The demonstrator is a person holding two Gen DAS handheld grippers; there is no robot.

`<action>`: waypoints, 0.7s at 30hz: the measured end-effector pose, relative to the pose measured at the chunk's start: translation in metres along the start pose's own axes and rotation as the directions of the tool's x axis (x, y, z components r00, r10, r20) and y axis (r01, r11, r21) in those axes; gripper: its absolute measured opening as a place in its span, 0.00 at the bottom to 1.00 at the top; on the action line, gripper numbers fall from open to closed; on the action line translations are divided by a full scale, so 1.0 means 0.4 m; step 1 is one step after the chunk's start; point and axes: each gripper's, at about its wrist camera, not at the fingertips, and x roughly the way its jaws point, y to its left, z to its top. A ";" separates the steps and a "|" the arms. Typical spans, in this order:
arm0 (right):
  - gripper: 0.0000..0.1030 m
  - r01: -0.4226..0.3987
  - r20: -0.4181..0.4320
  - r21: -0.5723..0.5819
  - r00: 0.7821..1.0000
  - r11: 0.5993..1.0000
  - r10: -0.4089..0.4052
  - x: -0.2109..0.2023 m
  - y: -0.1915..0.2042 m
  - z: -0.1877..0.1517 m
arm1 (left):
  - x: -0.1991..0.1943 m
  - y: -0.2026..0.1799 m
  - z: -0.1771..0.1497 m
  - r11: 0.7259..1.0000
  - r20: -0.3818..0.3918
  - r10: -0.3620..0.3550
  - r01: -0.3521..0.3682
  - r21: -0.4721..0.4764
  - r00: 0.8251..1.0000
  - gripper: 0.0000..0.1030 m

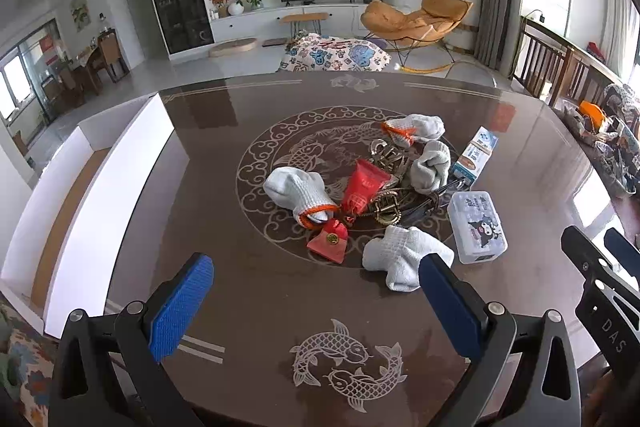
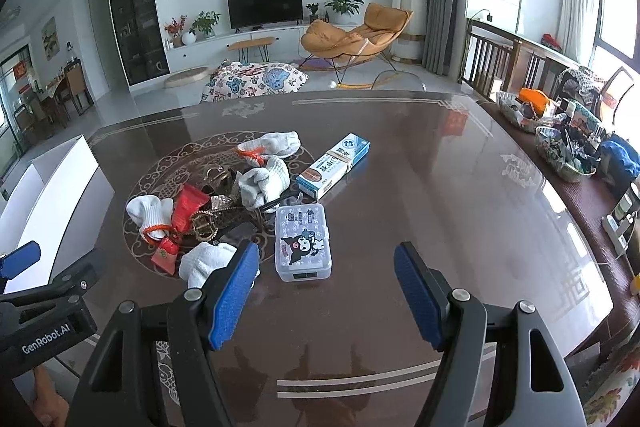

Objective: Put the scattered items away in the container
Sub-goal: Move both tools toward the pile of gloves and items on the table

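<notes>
A pile lies on the brown table: several white work gloves (image 1: 298,193) (image 2: 264,179), a red tube (image 1: 362,187) (image 2: 188,209), a small red pouch (image 1: 330,241) (image 2: 165,253), a dark belt with a brass buckle (image 1: 386,207) (image 2: 206,225), a clear cartoon box (image 1: 476,227) (image 2: 303,241) and a toothpaste carton (image 1: 476,155) (image 2: 334,165). The white container box (image 1: 108,195) (image 2: 60,187) stands at the table's left edge. My left gripper (image 1: 316,301) is open, short of the nearest glove (image 1: 400,257). My right gripper (image 2: 326,297) is open, just short of the clear box.
A side table at the right carries bowls of clutter (image 2: 564,147). Beyond the table's far edge are a patterned covered seat (image 1: 340,53), an orange lounge chair (image 1: 416,17) and a TV. The near half of the table (image 2: 440,195) is bare, glossy wood.
</notes>
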 end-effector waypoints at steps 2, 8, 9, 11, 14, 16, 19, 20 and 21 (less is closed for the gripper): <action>0.69 -0.009 0.007 0.008 1.000 1.000 0.009 -0.007 0.002 -0.004 | 0.003 0.005 -0.001 1.000 -0.003 -0.004 0.004 -0.004 1.000 1.00; 0.69 -0.012 0.003 -0.013 1.000 1.000 0.012 -0.007 0.025 -0.005 | 0.013 0.019 -0.003 1.000 -0.013 -0.016 0.016 -0.017 1.000 1.00; 0.69 -0.013 0.001 -0.016 1.000 1.000 0.013 -0.005 0.029 -0.005 | 0.015 0.021 -0.003 1.000 -0.015 -0.018 0.018 -0.019 1.000 1.00; 0.69 -0.015 -0.004 -0.018 1.000 1.000 0.015 0.001 0.035 -0.007 | 0.019 0.026 -0.004 0.999 -0.018 -0.023 0.022 -0.023 1.000 1.00; 0.69 -0.017 -0.010 -0.018 1.000 1.000 0.017 0.009 0.040 -0.009 | 0.026 0.031 -0.006 0.999 -0.025 -0.029 0.028 -0.027 0.999 1.00; 0.69 -0.019 -0.013 -0.018 1.000 1.000 0.018 0.013 0.043 -0.009 | 0.032 0.033 -0.007 0.999 -0.031 -0.032 0.031 -0.028 0.999 1.00; 0.69 -0.021 -0.019 -0.020 1.000 1.000 0.020 0.020 0.047 -0.009 | 0.040 0.037 -0.007 0.999 -0.038 -0.036 0.035 -0.030 0.999 1.00; 0.69 -0.021 -0.020 -0.020 1.000 1.000 0.021 0.023 0.048 -0.010 | 0.042 0.037 -0.005 0.999 -0.040 -0.035 0.034 -0.030 0.999 1.00; 0.69 -0.022 -0.021 -0.020 1.000 1.000 0.022 0.025 0.049 -0.010 | 0.043 0.036 -0.005 0.999 -0.041 -0.033 0.032 -0.029 0.999 1.00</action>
